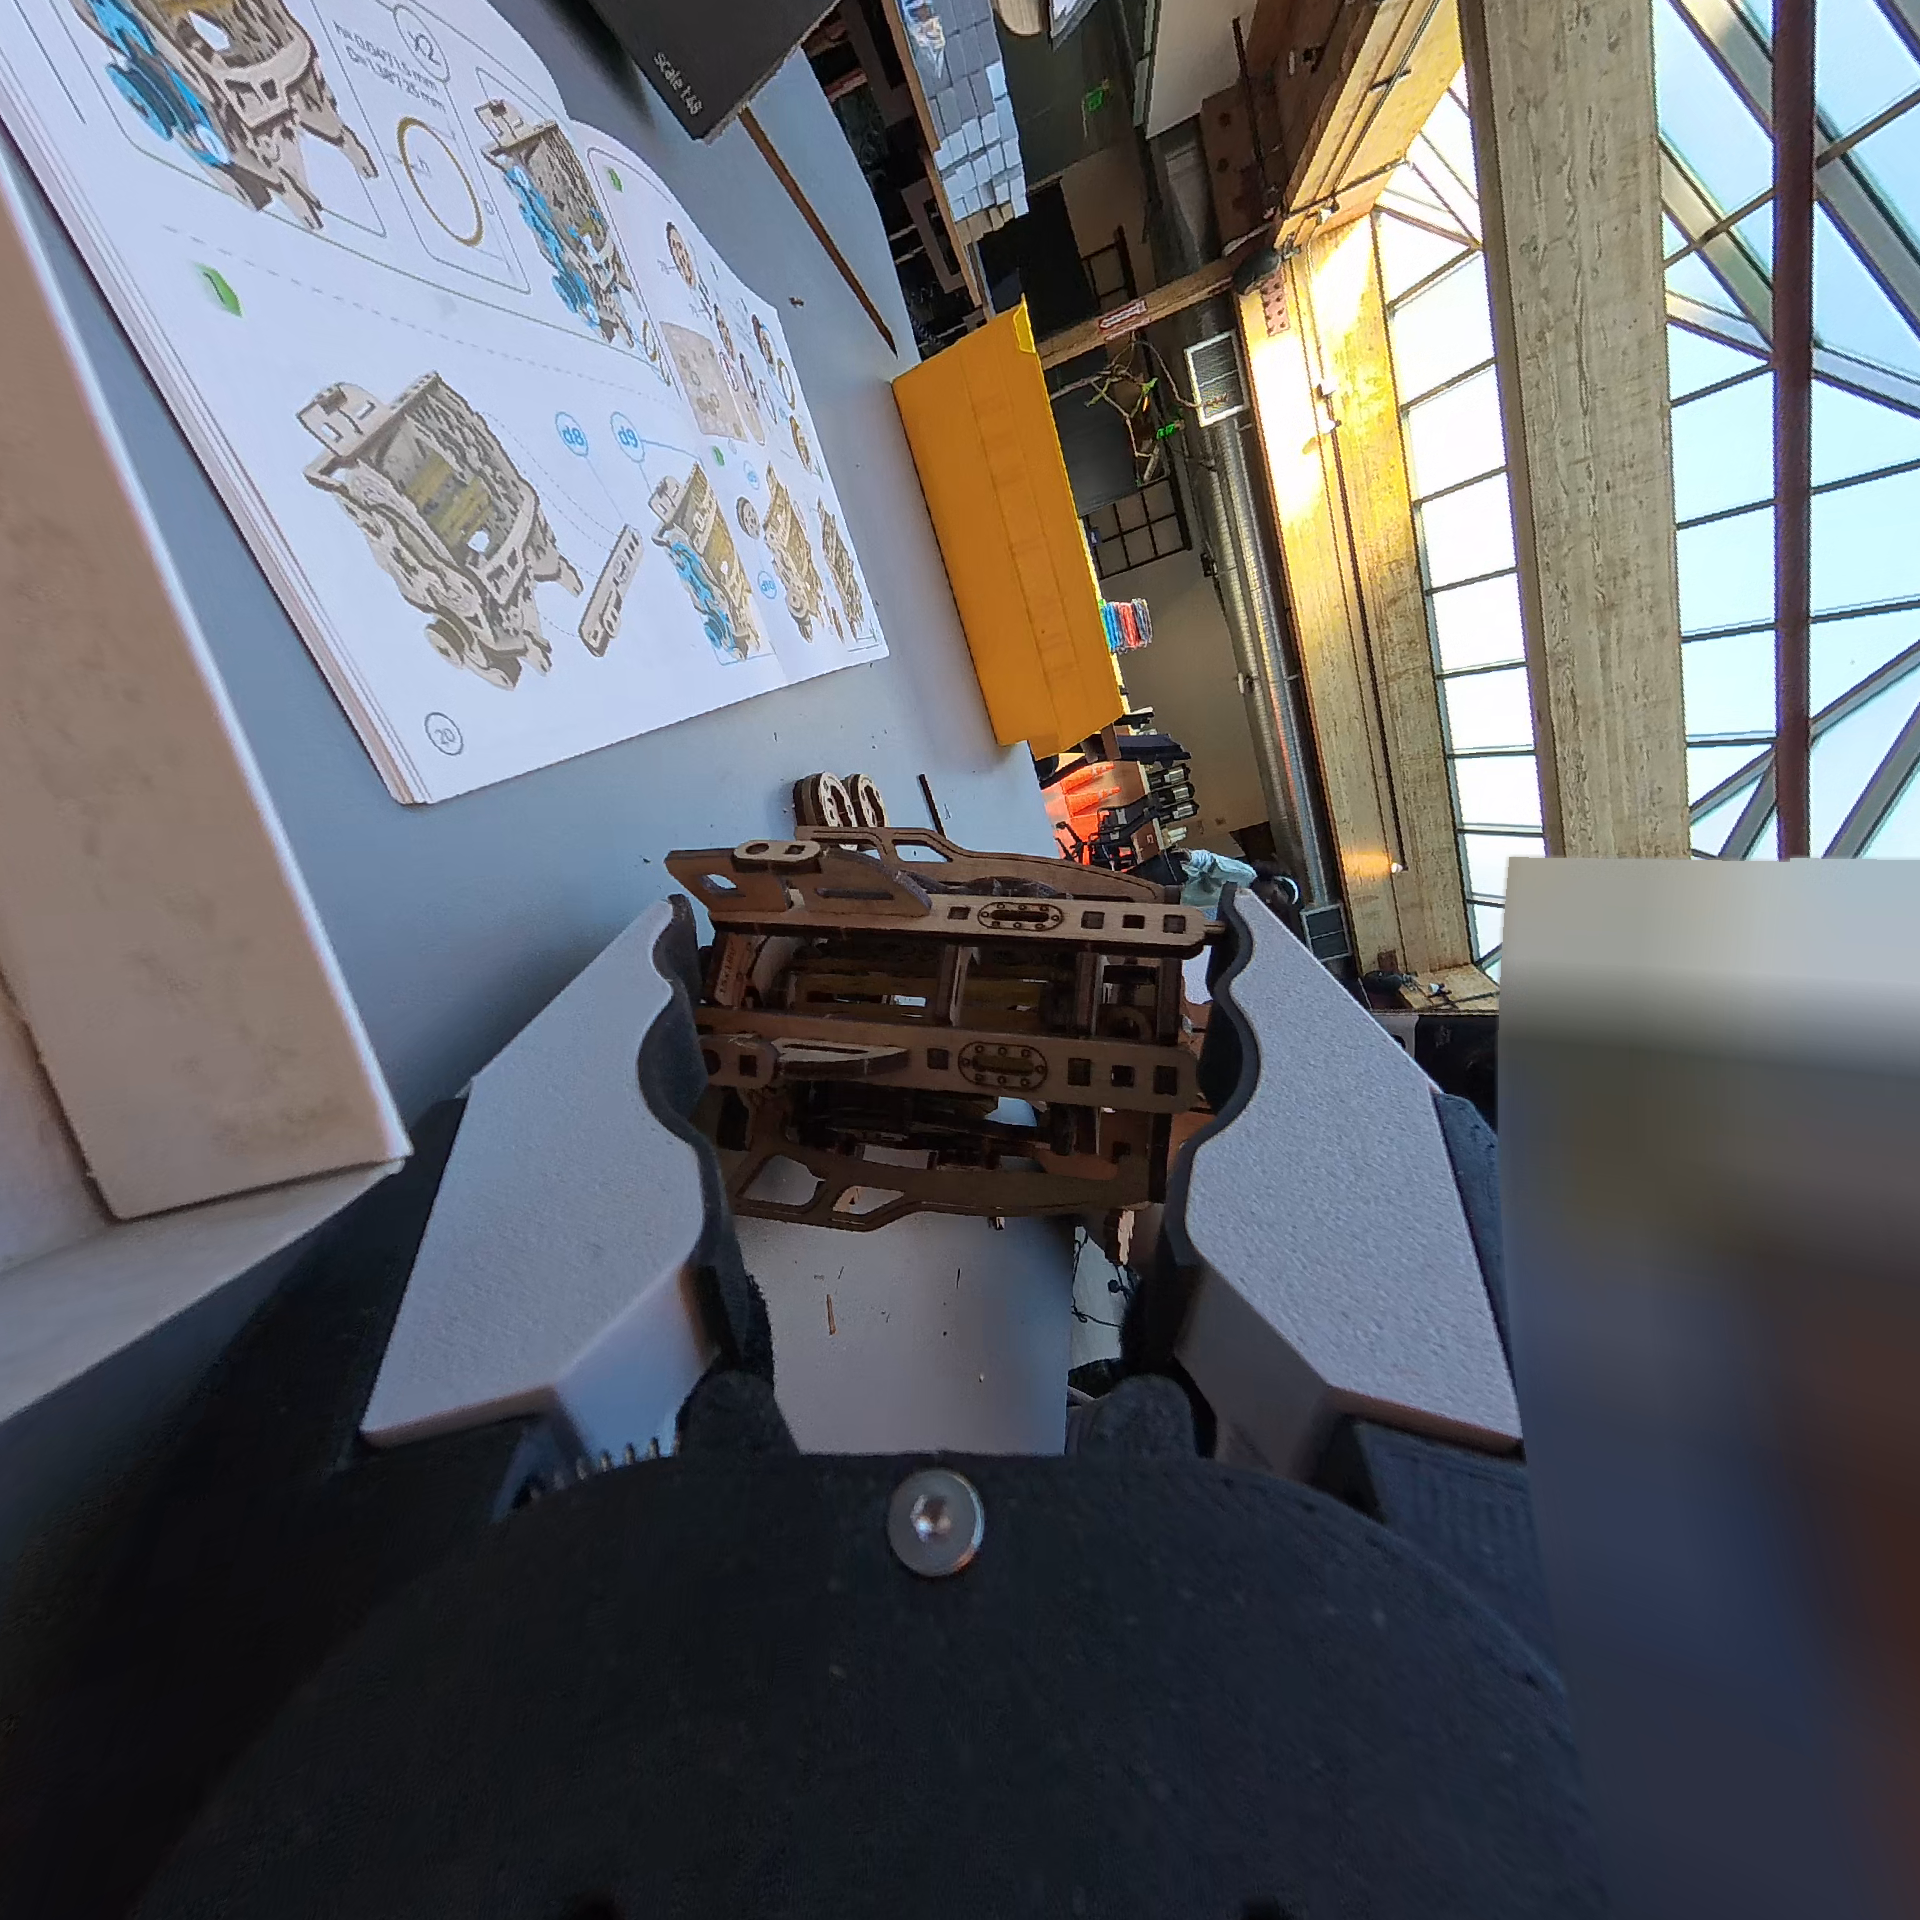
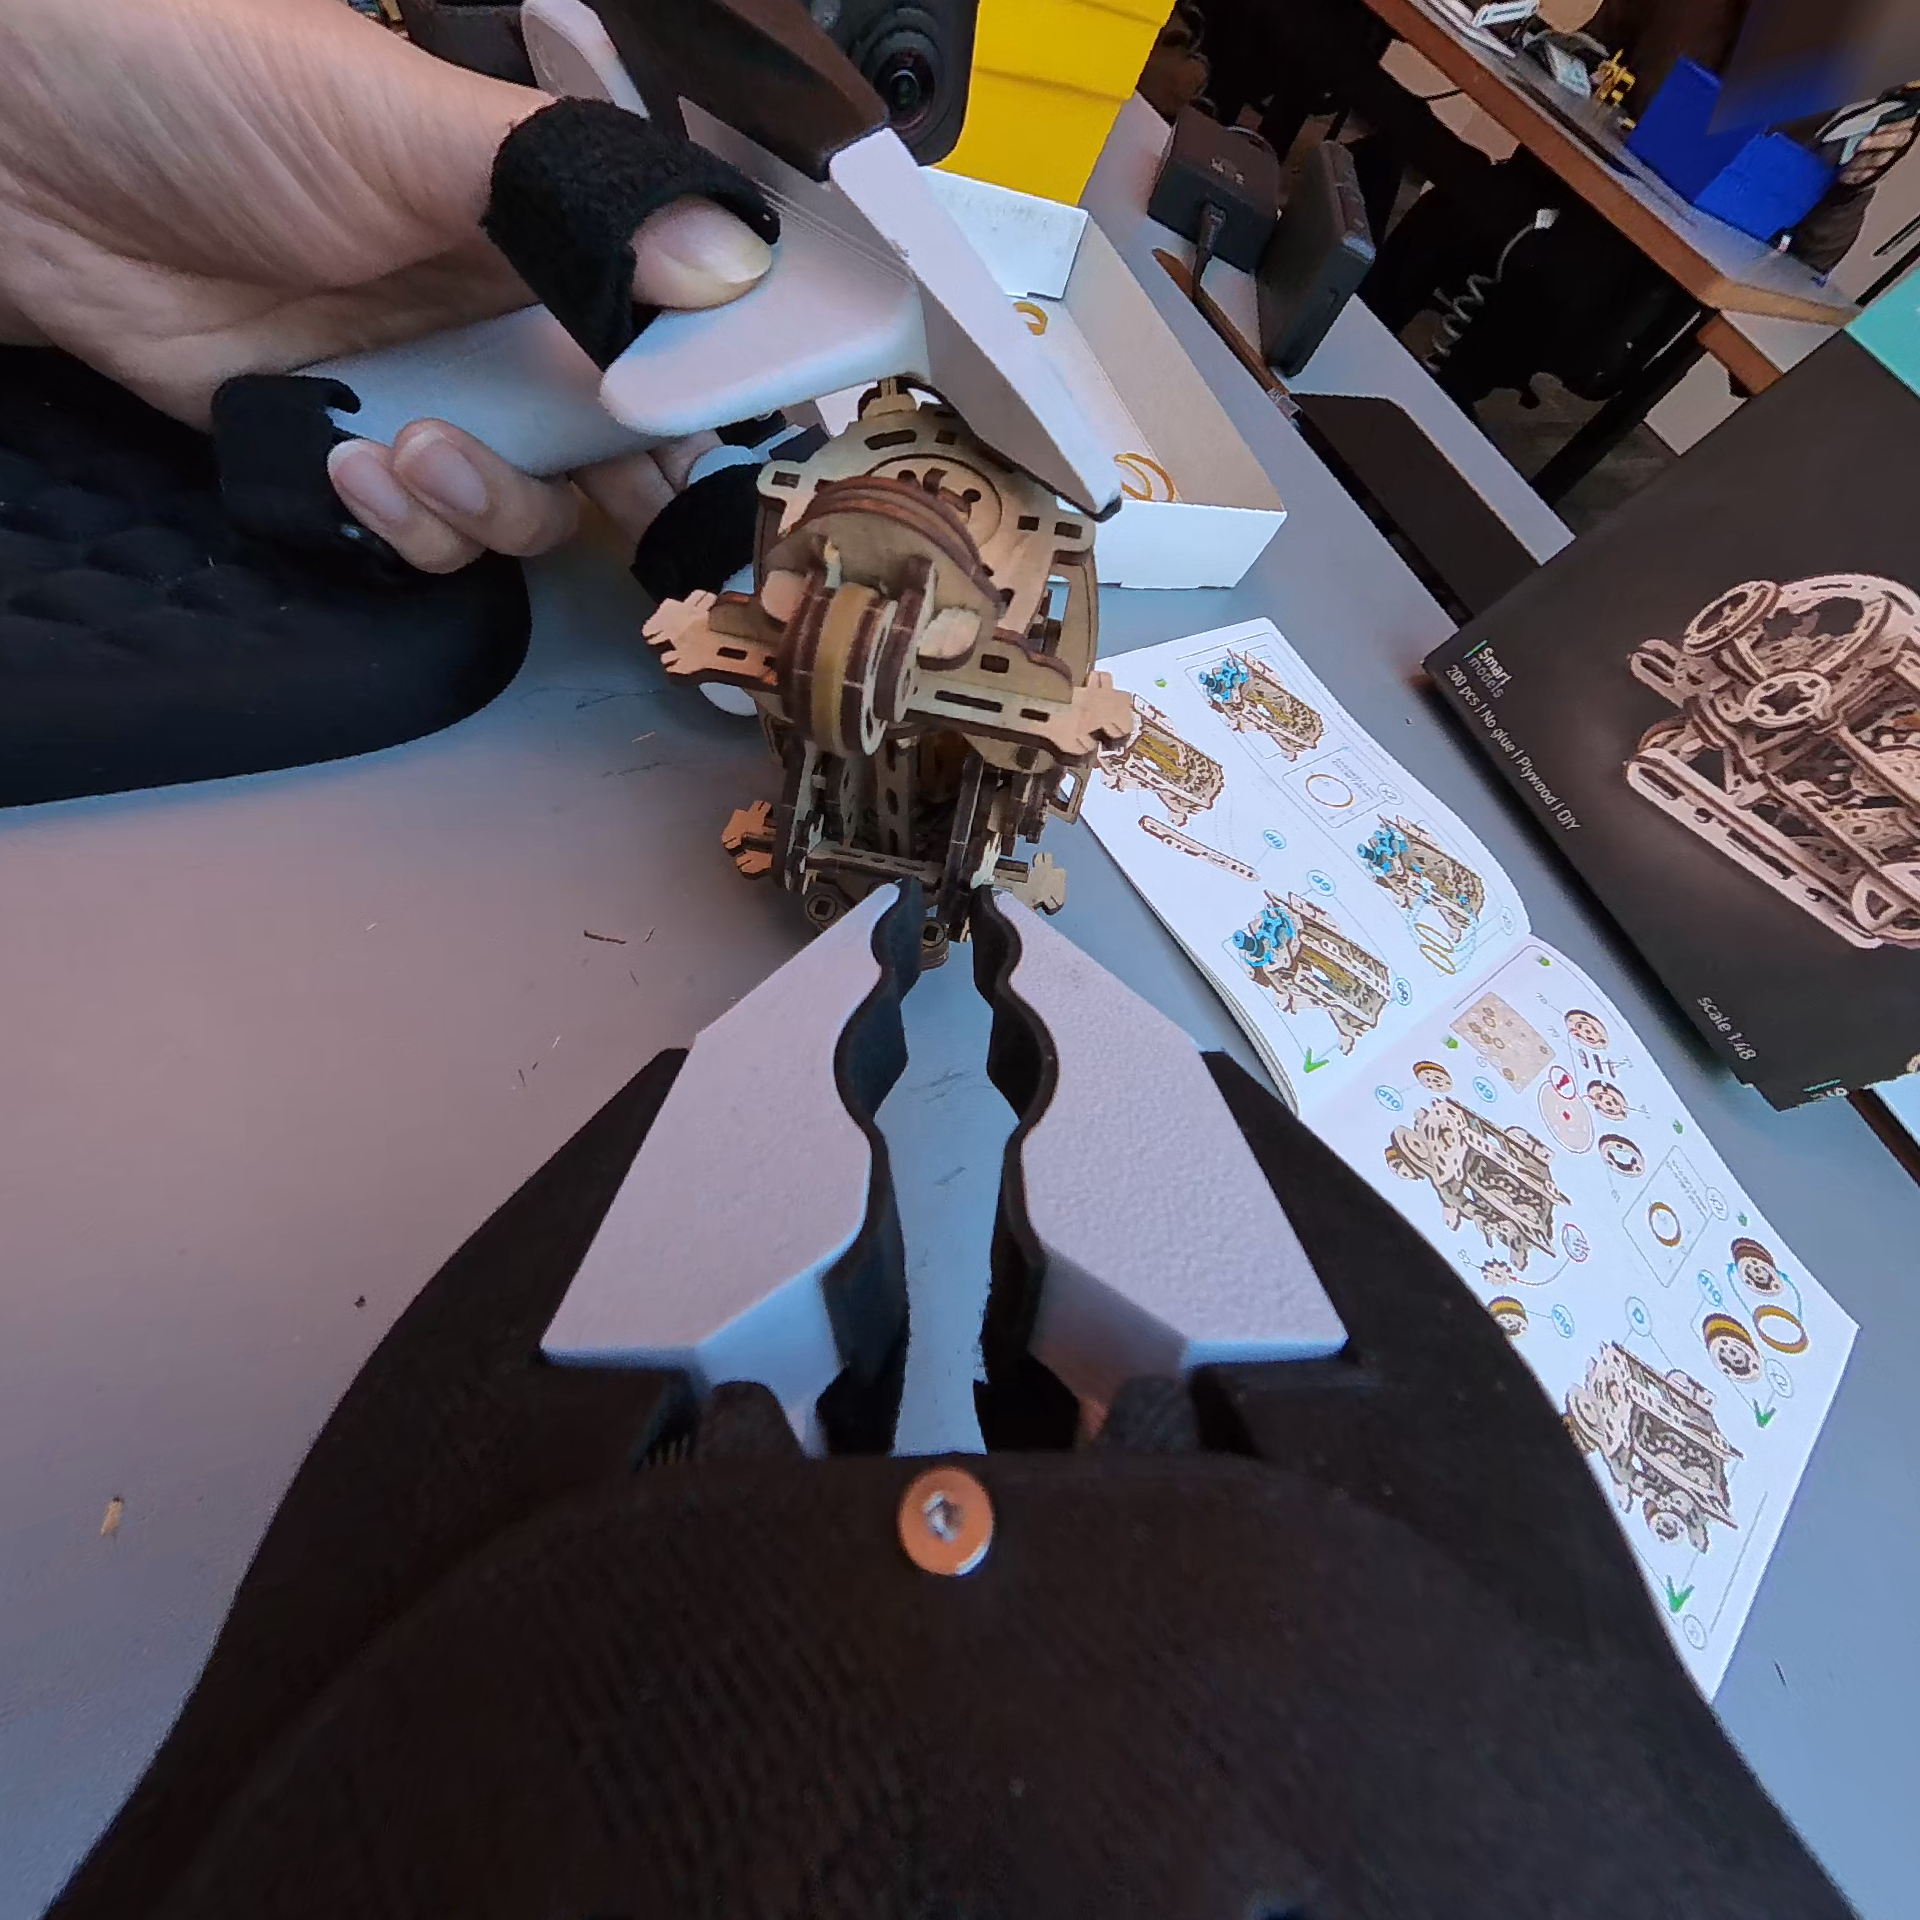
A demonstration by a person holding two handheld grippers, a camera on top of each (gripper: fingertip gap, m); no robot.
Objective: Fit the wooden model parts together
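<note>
The partly built wooden model [image 1: 935,1029] sits between the fingers of my left gripper [image 1: 956,925], which is shut on it and holds it above the grey table [image 1: 540,873]. In the right wrist view the model [image 2: 904,644] hangs under the left gripper's white finger [image 2: 966,343], which a person's hand [image 2: 208,208] holds. My right gripper [image 2: 940,914] is nearly closed, its tips pinching a small dark wooden piece at the model's lower edge. What the piece looks like is hidden between the pads.
An open instruction booklet [image 2: 1455,1091] lies to the right and also shows in the left wrist view [image 1: 468,416]. A black kit box [image 2: 1714,779], a white box [image 2: 1174,416], a yellow bin [image 1: 1018,540], two loose wooden wheels [image 1: 842,800] and a black pad [image 2: 208,623] surround the work spot. Left tips to right tips: about 5 centimeters.
</note>
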